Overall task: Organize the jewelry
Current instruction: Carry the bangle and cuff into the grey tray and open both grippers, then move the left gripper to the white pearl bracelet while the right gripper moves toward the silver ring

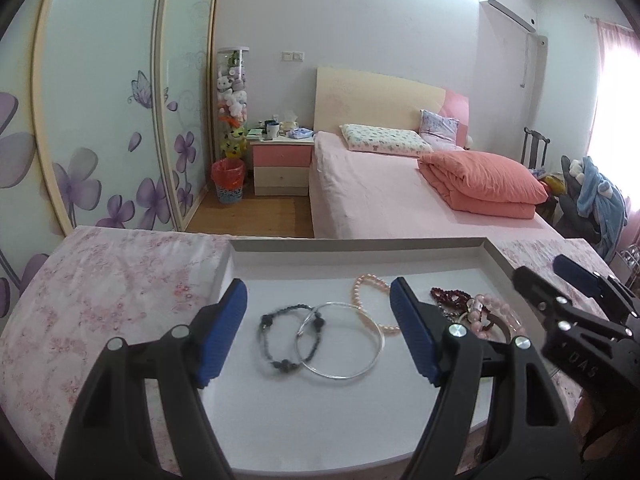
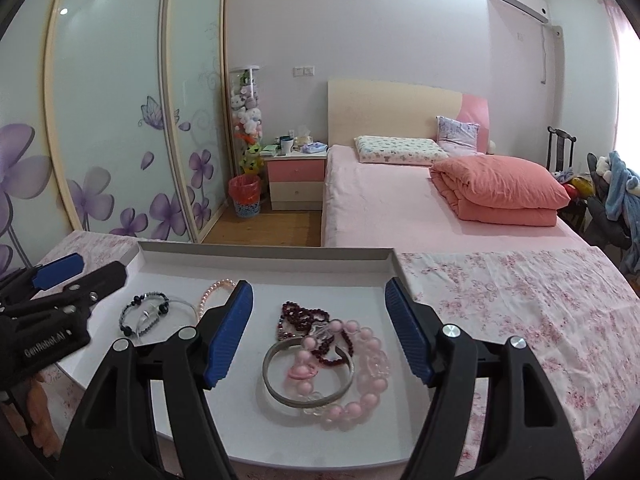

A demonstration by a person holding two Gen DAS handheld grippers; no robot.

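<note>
A shallow white tray (image 1: 360,248) (image 2: 264,258) lies on a floral cloth. On its left part lie a thin silver bangle (image 1: 340,340) and a dark beaded bracelet (image 1: 276,336) (image 2: 144,314), overlapping, with a pale pink pearl strand (image 1: 366,300) (image 2: 212,290) behind them. My left gripper (image 1: 320,332) hovers open over these, holding nothing. To the right sits a heap: a dark red bead string (image 2: 304,316), a grey metal bangle (image 2: 308,376) and a large pink bead bracelet (image 2: 368,372). My right gripper (image 2: 320,332) stands open above the heap, empty.
The floral cloth (image 2: 520,320) covers the surface around the tray. Beyond it are a pink bed (image 2: 400,208) with a folded coral quilt (image 2: 500,188), a nightstand (image 2: 296,180), a red bin (image 2: 245,196) and wardrobe doors with purple flowers (image 2: 100,120).
</note>
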